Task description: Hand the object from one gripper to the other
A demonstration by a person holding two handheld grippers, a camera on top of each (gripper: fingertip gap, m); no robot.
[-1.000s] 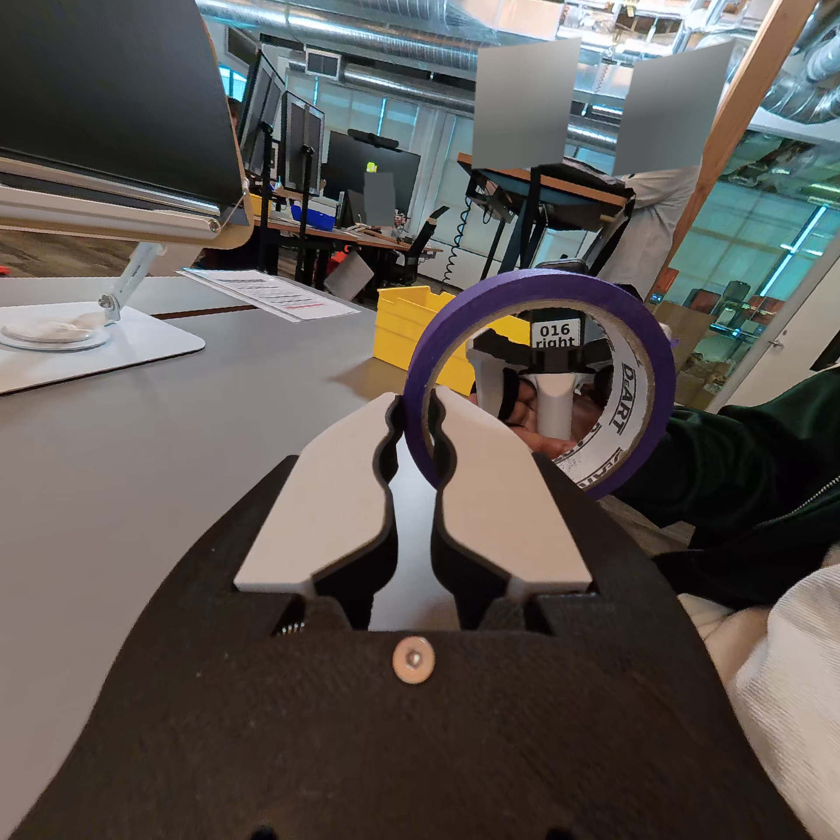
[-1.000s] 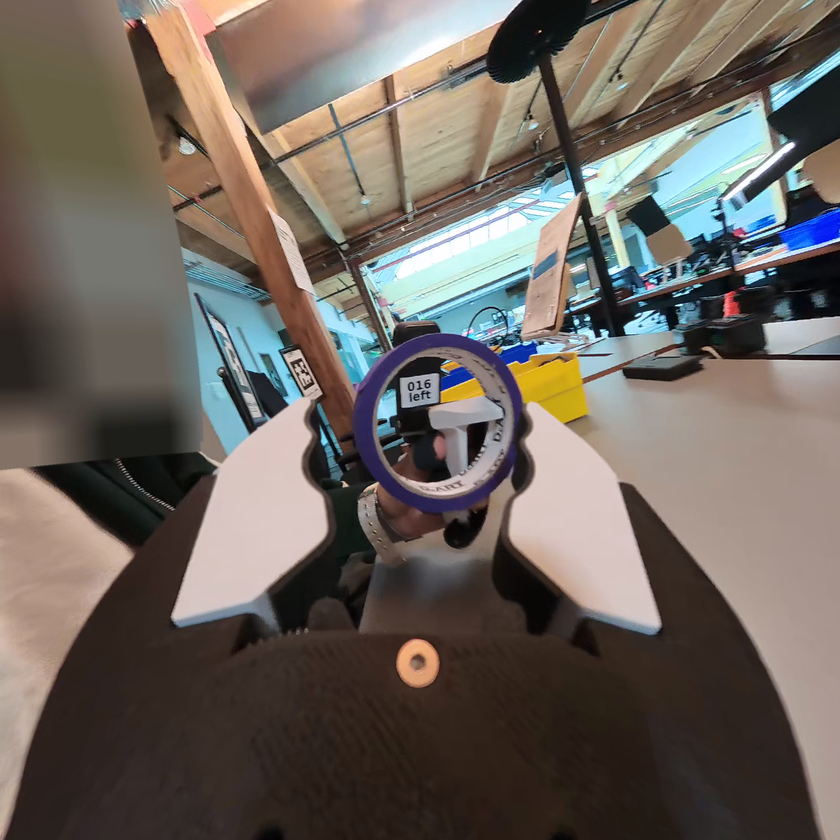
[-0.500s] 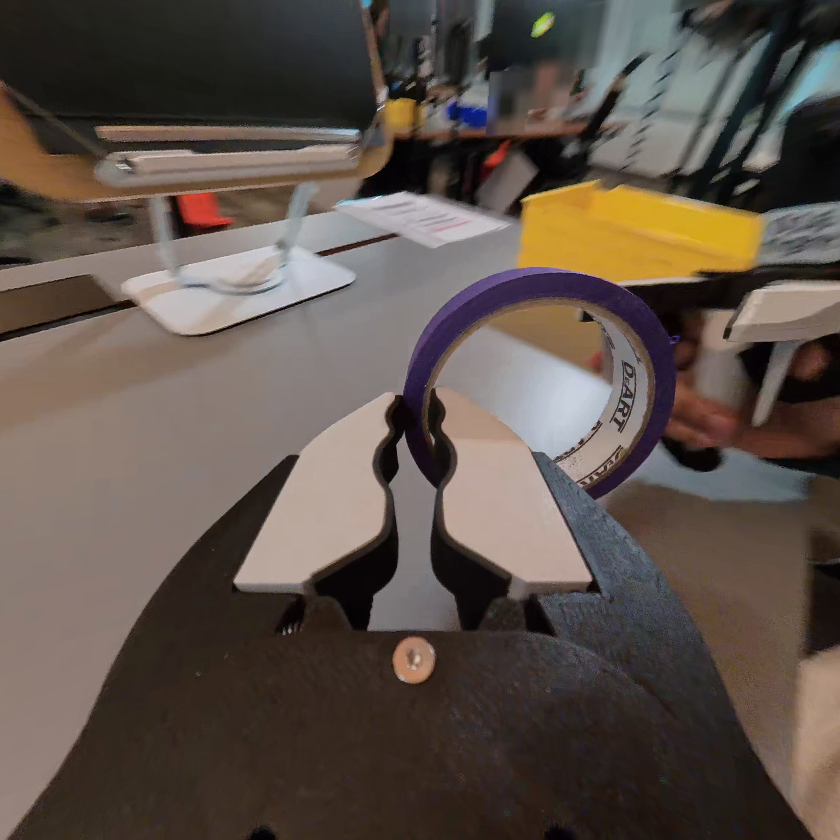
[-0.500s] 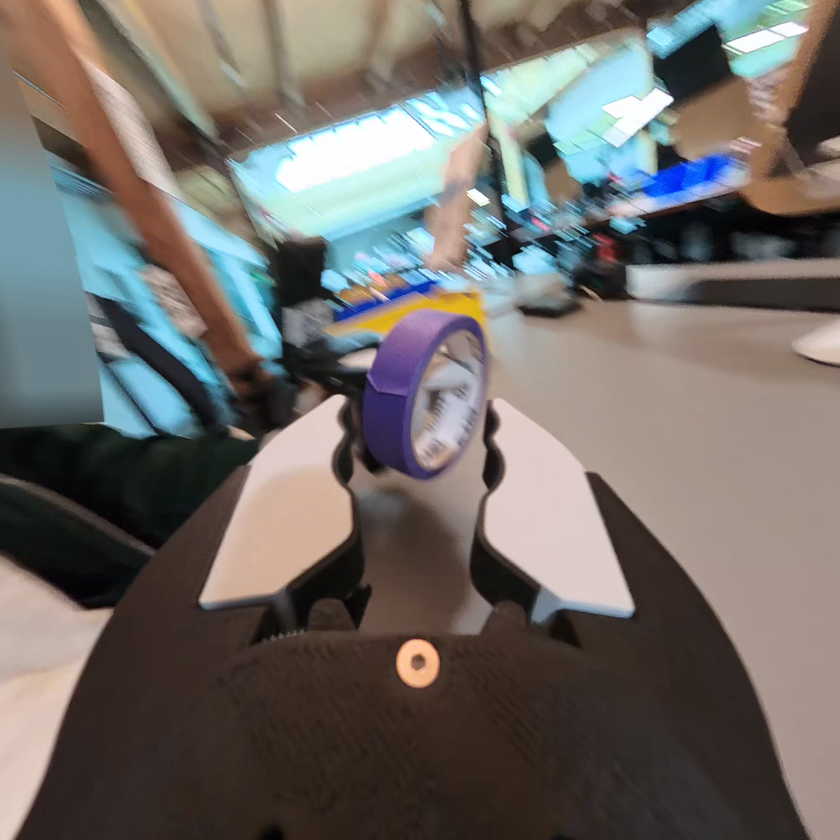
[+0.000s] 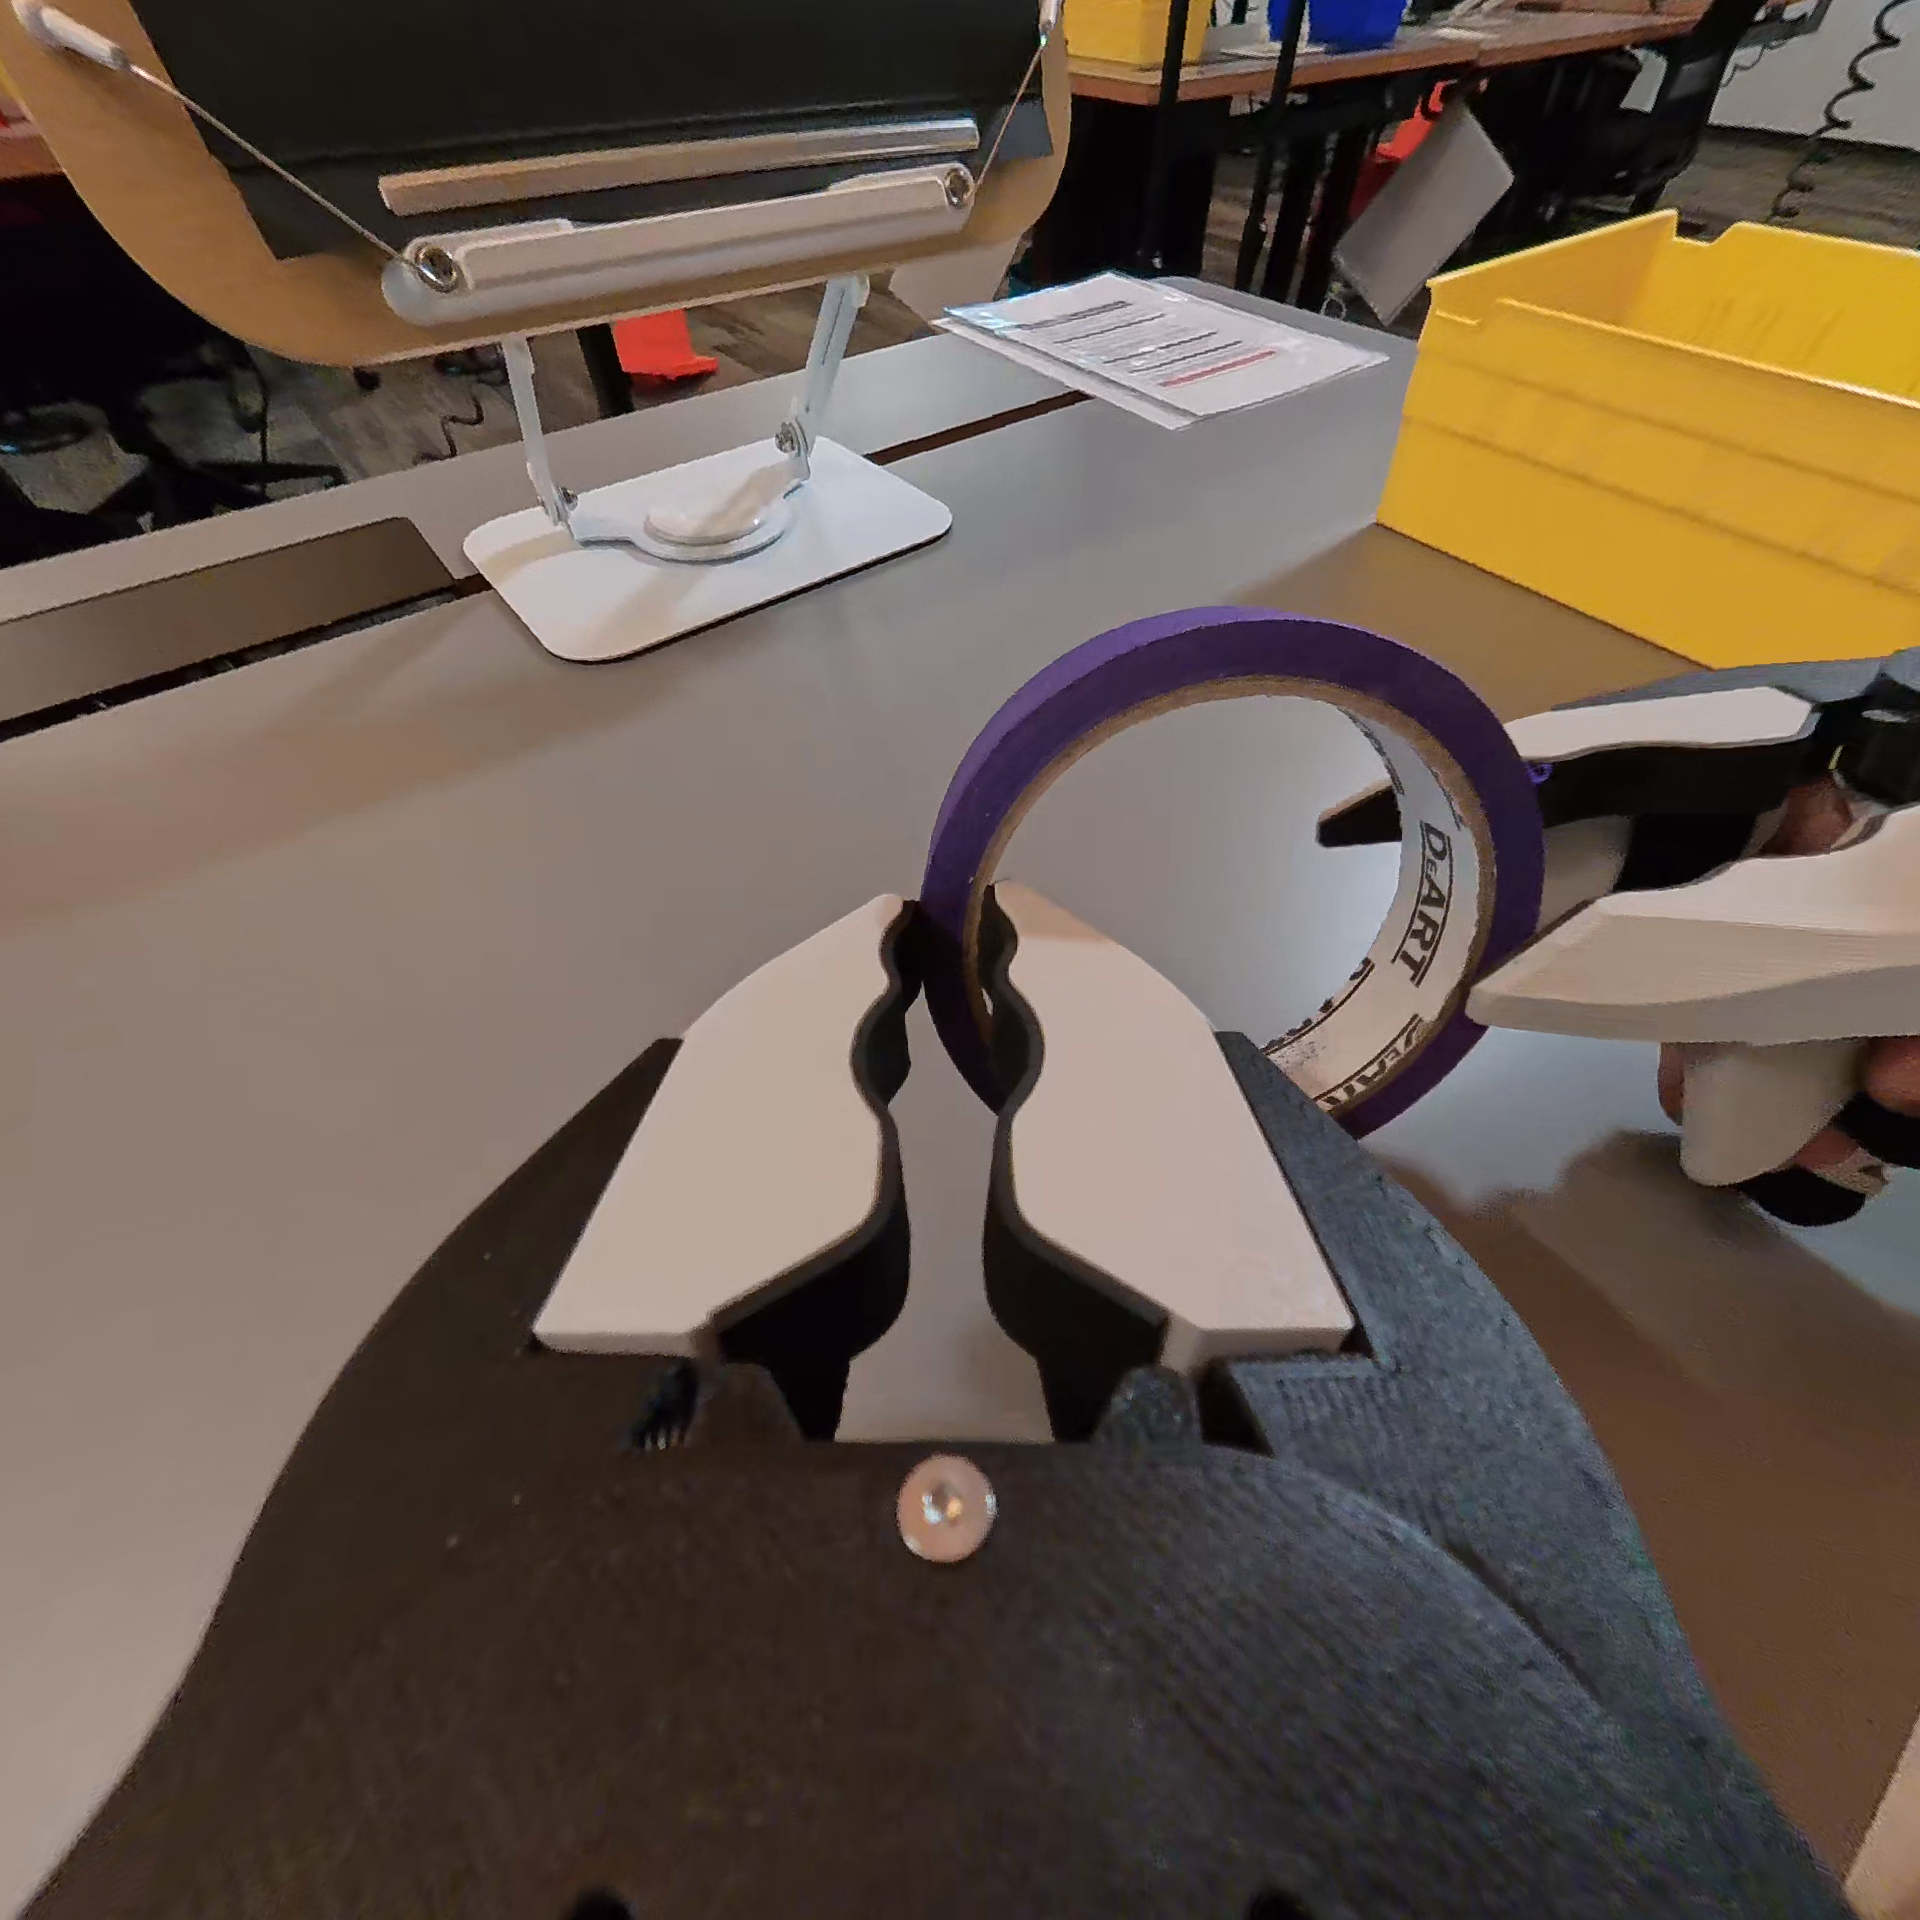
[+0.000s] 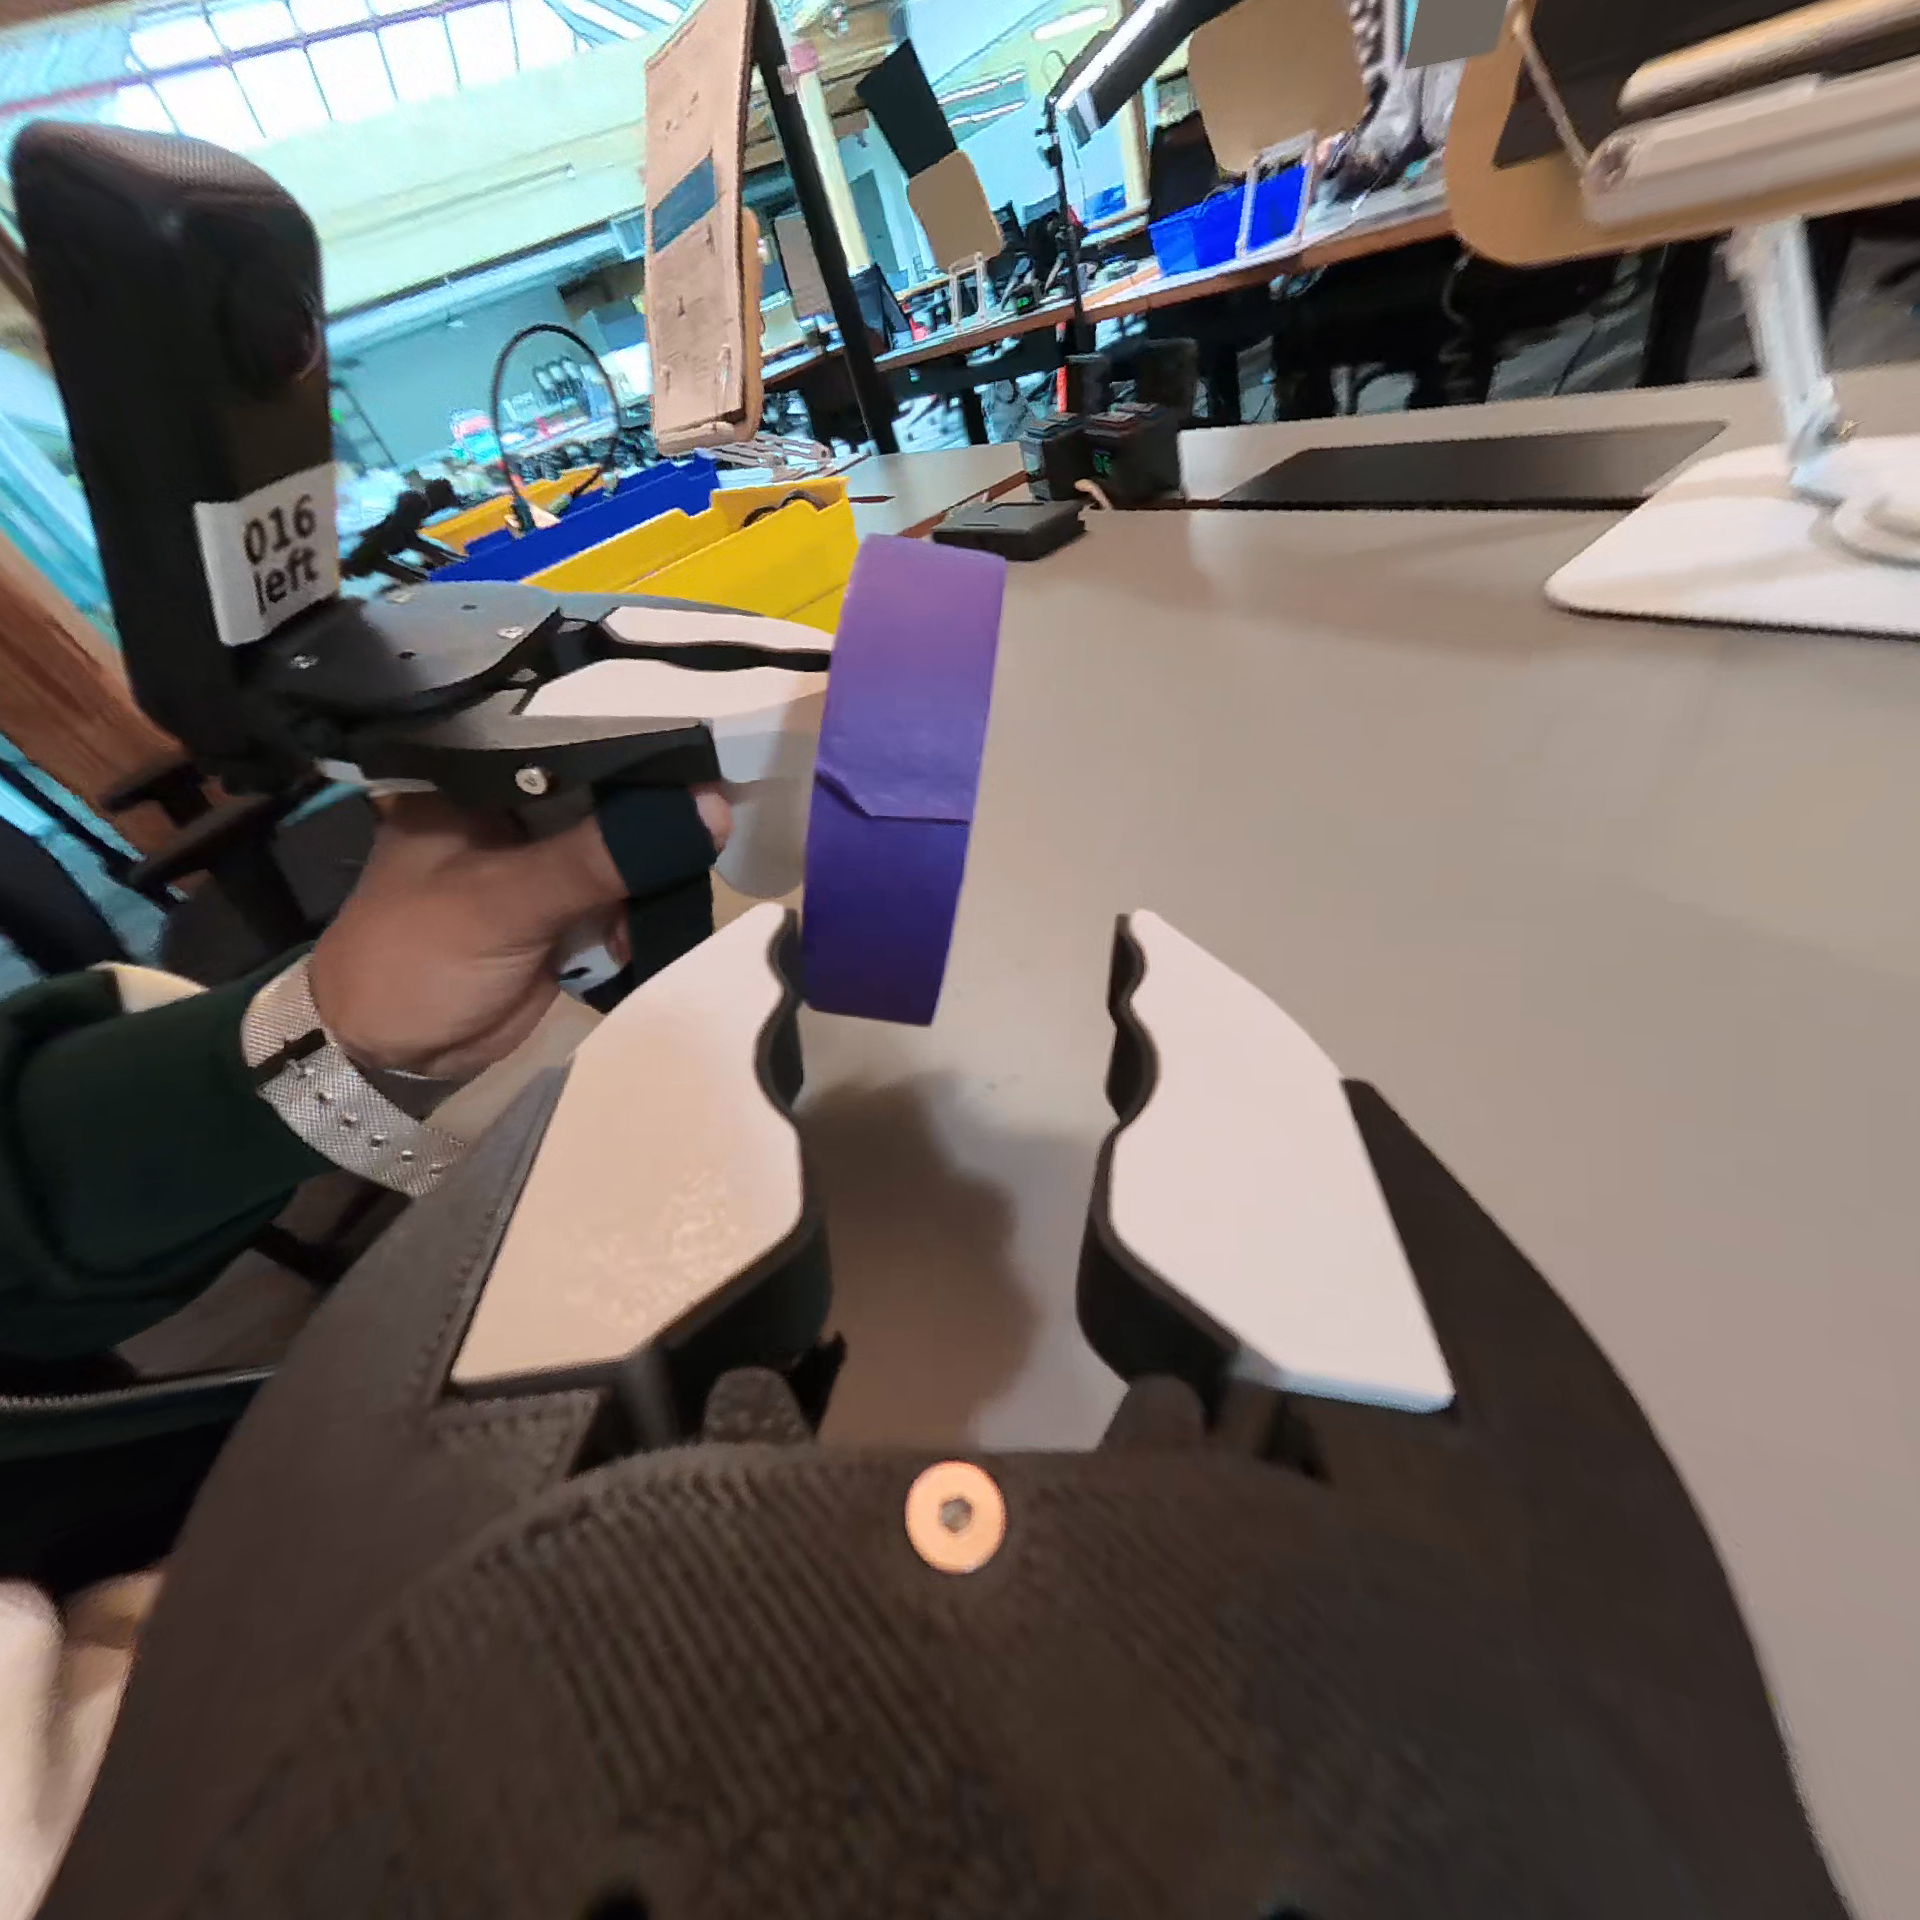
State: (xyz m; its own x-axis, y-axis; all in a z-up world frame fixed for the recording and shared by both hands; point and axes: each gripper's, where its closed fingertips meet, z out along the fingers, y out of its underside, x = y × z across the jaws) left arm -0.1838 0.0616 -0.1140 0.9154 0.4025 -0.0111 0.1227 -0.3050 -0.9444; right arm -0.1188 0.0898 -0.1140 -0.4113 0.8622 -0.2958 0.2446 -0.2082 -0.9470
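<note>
A purple tape roll stands upright above the grey table. My left gripper is shut on the roll's near wall, one finger inside the ring and one outside. My right gripper comes in from the right, open, with its fingers on either side of the roll's far wall. In the right wrist view the roll shows edge-on, its lower edge between the open fingers of my right gripper and close to the left finger. My left gripper holds the roll from the left.
A yellow bin stands at the table's right. A white laptop stand and a paper sheet are at the back. Black devices sit farther along the table. A person's hand holds the left gripper. Tip to tip, the grippers are about 8 cm apart.
Both grippers tilted down toward the table. The right gripper swung round from facing the ring to its edge, with its fingers now around the far wall. The left gripper kept its hold.
</note>
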